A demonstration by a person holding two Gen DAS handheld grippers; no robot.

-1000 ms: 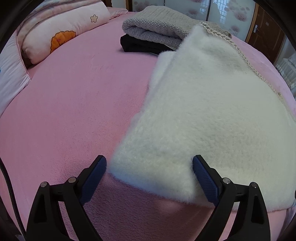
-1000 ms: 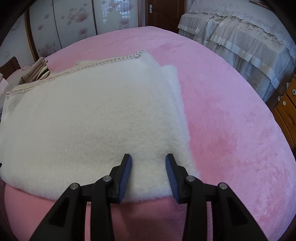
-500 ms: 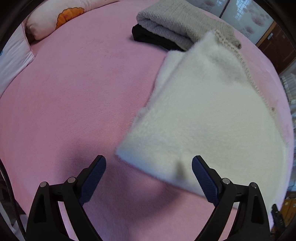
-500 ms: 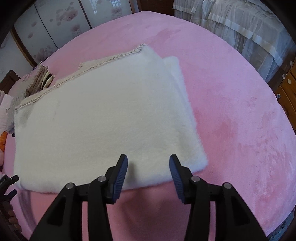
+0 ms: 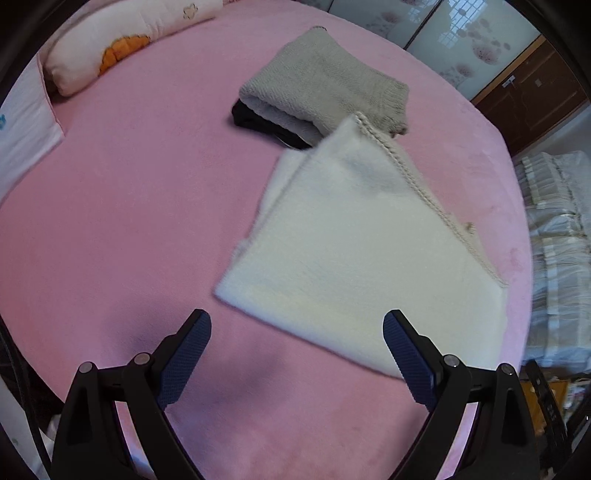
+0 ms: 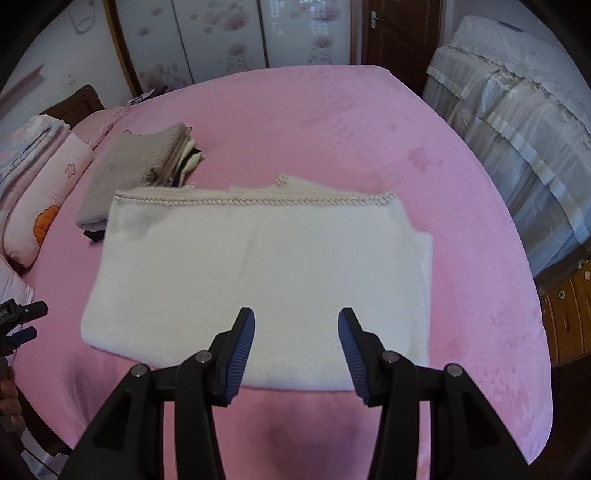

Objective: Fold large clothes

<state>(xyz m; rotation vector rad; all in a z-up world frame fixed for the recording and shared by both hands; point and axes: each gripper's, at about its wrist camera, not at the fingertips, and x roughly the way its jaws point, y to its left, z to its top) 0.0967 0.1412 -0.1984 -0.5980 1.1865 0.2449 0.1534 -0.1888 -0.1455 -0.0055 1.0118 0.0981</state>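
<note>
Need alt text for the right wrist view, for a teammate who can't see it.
A folded white fluffy garment lies flat on the pink bed, below the open, empty right gripper. A stack of folded clothes sits behind its left corner.

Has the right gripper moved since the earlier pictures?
Yes. The right gripper has pulled up and back from the folded fluffy white garment, which looks smaller against the pink bed.

A pink bed cover (image 6: 332,122) is spread over the bed. A pink pillow (image 5: 110,48) printed with an orange flower is laid at its head. Sliding wardrobe doors (image 6: 221,37) patterned with blossoms are seen behind, beside a brown wooden door (image 6: 395,33). A second bed draped in white cloth (image 6: 517,110) is set alongside.
</note>
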